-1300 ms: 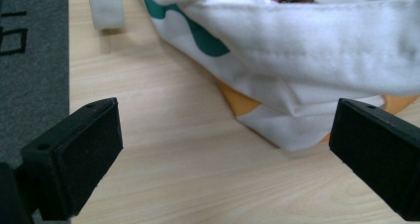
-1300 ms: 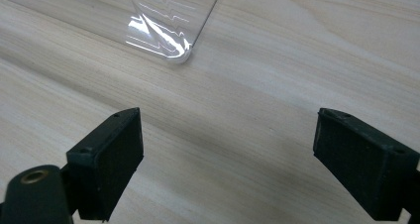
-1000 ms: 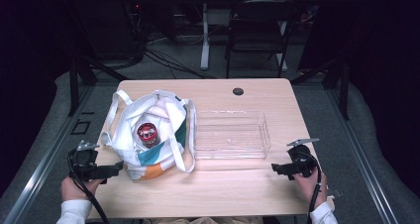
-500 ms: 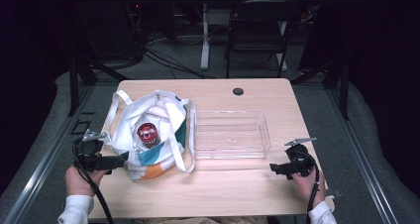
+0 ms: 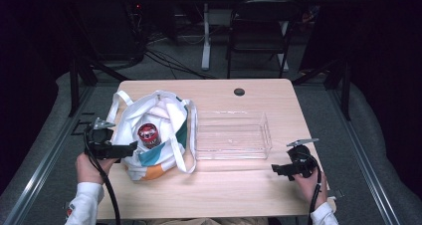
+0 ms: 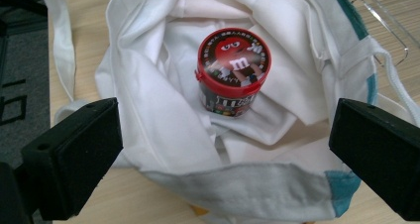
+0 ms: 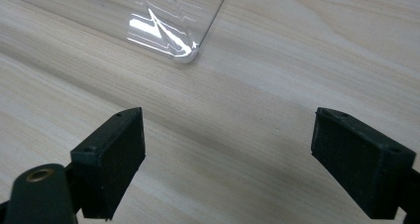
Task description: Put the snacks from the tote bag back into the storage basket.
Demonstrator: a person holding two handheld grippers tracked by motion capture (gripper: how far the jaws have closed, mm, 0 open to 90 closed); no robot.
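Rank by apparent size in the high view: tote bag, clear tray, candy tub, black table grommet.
1. tote bag
2. clear tray, close to the bag in footprint, so unsure
3. candy tub
4. black table grommet

Bag (image 5: 154, 135) mouth open from above, candy tub (image 6: 233, 70) upright inside; clear tray (image 5: 233, 135) just right of bag; near tabletop (image 5: 224, 190) strip bare.

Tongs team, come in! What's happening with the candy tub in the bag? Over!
Left tongs open, at the bag's near rim. Right tongs open over bare table. Candy tub upright inside bag, untouched. Bag folds crowd it.
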